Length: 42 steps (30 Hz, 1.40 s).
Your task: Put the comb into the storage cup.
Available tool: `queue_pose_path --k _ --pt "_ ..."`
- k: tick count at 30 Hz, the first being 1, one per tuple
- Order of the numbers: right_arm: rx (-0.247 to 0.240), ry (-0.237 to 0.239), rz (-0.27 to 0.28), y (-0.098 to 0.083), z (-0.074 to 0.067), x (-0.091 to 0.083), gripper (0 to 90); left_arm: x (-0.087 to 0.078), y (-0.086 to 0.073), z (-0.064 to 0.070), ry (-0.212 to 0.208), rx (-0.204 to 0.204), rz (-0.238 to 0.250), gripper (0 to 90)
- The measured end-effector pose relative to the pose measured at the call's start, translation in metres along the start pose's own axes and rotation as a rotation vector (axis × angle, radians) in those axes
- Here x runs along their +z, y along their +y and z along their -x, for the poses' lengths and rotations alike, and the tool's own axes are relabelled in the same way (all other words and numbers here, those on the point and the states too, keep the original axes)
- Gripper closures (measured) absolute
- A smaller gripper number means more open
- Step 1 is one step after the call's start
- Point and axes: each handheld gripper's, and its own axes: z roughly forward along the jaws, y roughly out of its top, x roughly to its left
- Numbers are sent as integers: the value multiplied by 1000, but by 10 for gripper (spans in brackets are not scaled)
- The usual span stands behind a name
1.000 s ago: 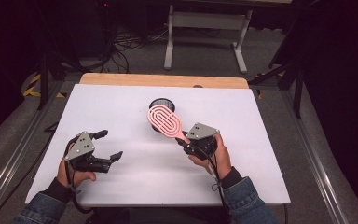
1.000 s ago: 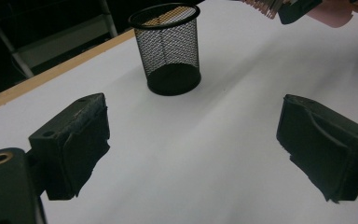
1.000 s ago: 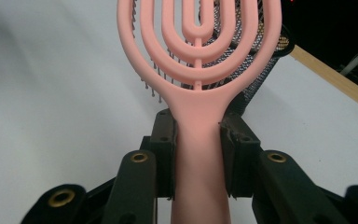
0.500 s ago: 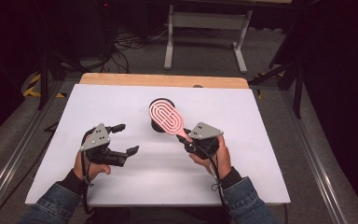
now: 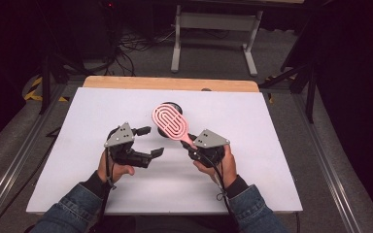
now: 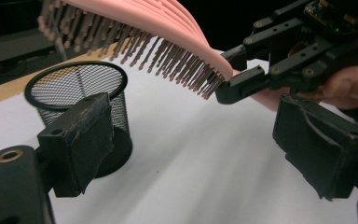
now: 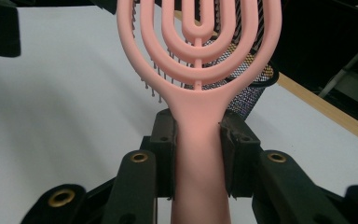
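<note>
1. Right gripper (image 5: 190, 145) is clamping the handle of a pink hairbrush (image 5: 170, 121), one black jaw pressed against each side of the handle, as the right gripper view shows (image 7: 198, 154).
2. That hairbrush (image 7: 199, 56) is being held up off the table, its looped oval head angling away from the person and up, bristles pointing down (image 6: 168, 51); its head is hanging over a black mesh cup (image 5: 167, 108) that is standing upright on the white table top (image 5: 252, 141).
3. In the left gripper view the mesh cup (image 6: 81, 100) is sitting just under the brush head, apart from the bristles.
4. The person's right hand (image 5: 223, 162) is wrapping around the gripper body from below, forearm in a denim sleeve (image 5: 252, 213) coming in from the near edge.
5. Left gripper (image 5: 150, 141) is hovering beside the brush with its jaws spread wide and nothing between them, pointing towards the right gripper; the left hand (image 5: 114, 170) is gripping it from underneath, wrist bent inward.
6. No readable writing or brand mark is showing on the brush, the cup or the grippers.
</note>
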Motion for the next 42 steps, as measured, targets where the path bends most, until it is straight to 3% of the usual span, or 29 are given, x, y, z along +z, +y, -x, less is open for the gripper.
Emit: queue_pose_path --k 10,17,20,30,36,40,42 --pt "-30 -24 33 -1 -15 7 696 20 6 0 -51 -121 44 164" --pt "-55 -59 51 0 -21 8 696 27 8 0 -30 -160 61 220" --pt "-87 -86 64 -1 -27 9 696 28 7 -1 7 -195 101 280" --pt "-116 -131 90 0 -33 9 696 24 8 1 48 -207 196 462" --pt "-121 -123 83 -1 -35 12 694 19 7 3 17 -196 223 534" --pt "-131 -109 91 0 -37 12 693 15 11 8 -28 -166 250 610" --pt "-129 -96 85 0 -38 13 686 15 13 12 -25 -146 246 622"
